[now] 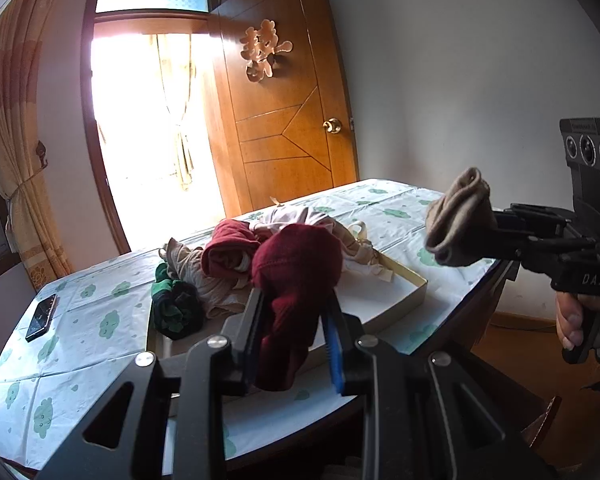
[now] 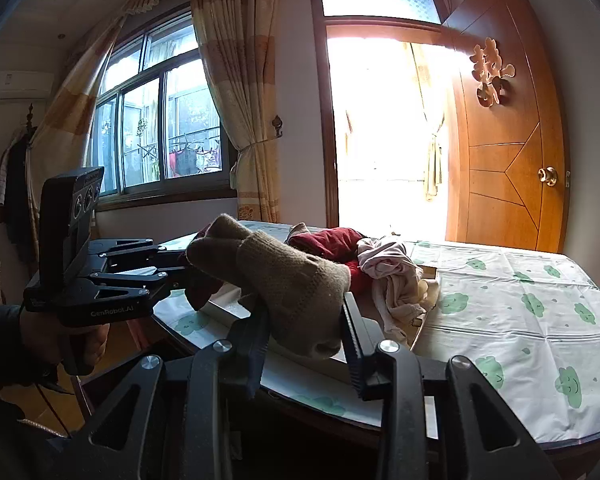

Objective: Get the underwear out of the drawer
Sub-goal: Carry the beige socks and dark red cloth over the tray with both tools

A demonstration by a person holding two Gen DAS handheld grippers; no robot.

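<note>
Two garments are clamped: my left gripper [image 1: 296,312] pinches a dark red rolled piece [image 1: 296,276], my right gripper [image 2: 306,336] a tan knitted one [image 2: 284,276], jaws part-closed on cloth, both held above the shallow cardboard tray [image 1: 400,292] where remaining underwear [image 1: 228,256] lies heaped on the table [image 1: 80,320].

The shallow white cardboard drawer tray [image 1: 396,292] is crowded at its ten o'clock end by a heap of maroon, green and pink garments [image 1: 220,264]; its three o'clock end lies bare — open cloud-print tablecloth [image 2: 520,320] beyond; a black phone [image 1: 41,317] sits at nine o'clock.
</note>
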